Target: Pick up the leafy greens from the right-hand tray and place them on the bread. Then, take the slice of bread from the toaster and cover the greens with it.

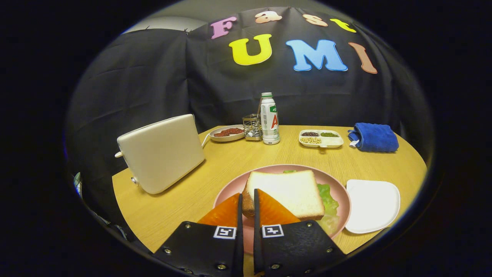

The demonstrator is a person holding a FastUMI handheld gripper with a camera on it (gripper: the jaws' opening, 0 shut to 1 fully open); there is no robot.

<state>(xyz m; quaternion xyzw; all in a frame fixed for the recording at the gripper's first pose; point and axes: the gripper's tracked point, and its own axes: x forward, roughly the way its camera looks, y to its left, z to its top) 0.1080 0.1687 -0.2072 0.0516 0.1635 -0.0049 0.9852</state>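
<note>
Bread slice [286,192] lies over greens [328,196] on pink plate [342,192]; gripper [248,202] fingers pinch its near edge. Release remains.

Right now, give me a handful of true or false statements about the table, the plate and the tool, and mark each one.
1. A slice of white bread lies on top of the leafy greens on the round pink plate. True.
2. The tool has its fingers spread wide apart. False: they stand nearly together, pinching the near corner of the slice.
3. The flat white tray beside the plate holds greens. False: it is bare.
4. The cream toaster stands beyond the fingers on the wooden table. True.
5. The folded blue cloth lies on the toaster. False: it lies on the table.
</note>
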